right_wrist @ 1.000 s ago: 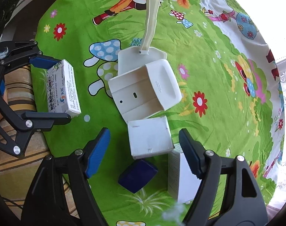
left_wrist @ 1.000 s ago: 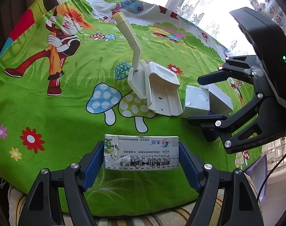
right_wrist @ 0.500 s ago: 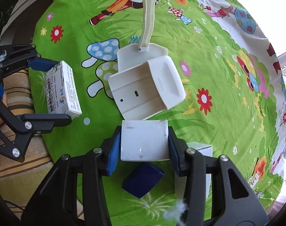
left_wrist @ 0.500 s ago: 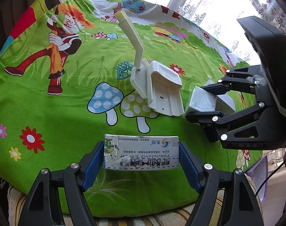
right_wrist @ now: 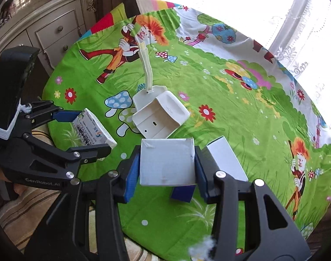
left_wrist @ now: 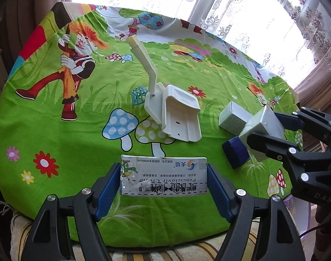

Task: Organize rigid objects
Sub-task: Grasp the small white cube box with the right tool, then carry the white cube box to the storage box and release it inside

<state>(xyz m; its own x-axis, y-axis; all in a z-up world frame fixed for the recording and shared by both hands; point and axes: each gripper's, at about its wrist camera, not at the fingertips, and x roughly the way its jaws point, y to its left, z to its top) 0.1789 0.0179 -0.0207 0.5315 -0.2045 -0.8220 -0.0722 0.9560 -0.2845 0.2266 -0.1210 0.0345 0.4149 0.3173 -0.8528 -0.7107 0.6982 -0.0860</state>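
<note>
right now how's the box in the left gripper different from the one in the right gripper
The box in the left gripper is long, flat and covered in print and a logo; the box in the right gripper is squarer and plain white. The printed box is pinched by its short ends, while the plain box fills a narrower jaw gap. Both are rigid cartons, held clear of the tablecloth.

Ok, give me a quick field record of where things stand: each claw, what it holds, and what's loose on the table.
left claw: shut on the printed medicine box, held by its short ends
right claw: shut on the plain white box, clear of the cloth
white dustpan: lying on the tablecloth, handle pointing away
dark blue box: loose on the cloth, beneath the right claw
tall white box: loose, lying beside the blue one
in dustpan: nothing visible
</note>
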